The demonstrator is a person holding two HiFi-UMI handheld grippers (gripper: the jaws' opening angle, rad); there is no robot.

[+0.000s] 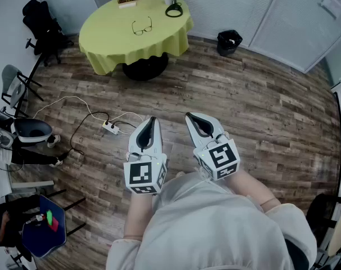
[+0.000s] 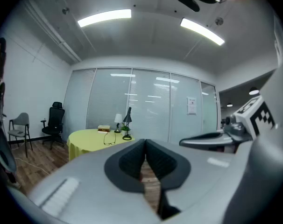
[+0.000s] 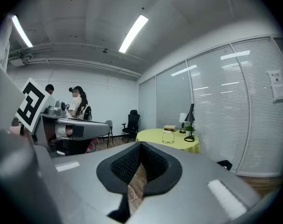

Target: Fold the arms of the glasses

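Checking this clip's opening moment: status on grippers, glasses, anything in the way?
Left gripper and right gripper shut, empty, above wood floor. Glasses on yellow-clothed round table across the room, arms unfolded, untouched. Power strip with cables on floor, ahead-left.

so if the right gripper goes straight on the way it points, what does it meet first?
Nothing near: the way looks free over the wood floor. The right gripper, jaws shut, aims roughly at the yellow table far ahead, a little left of the glasses. Depth is hard to judge.
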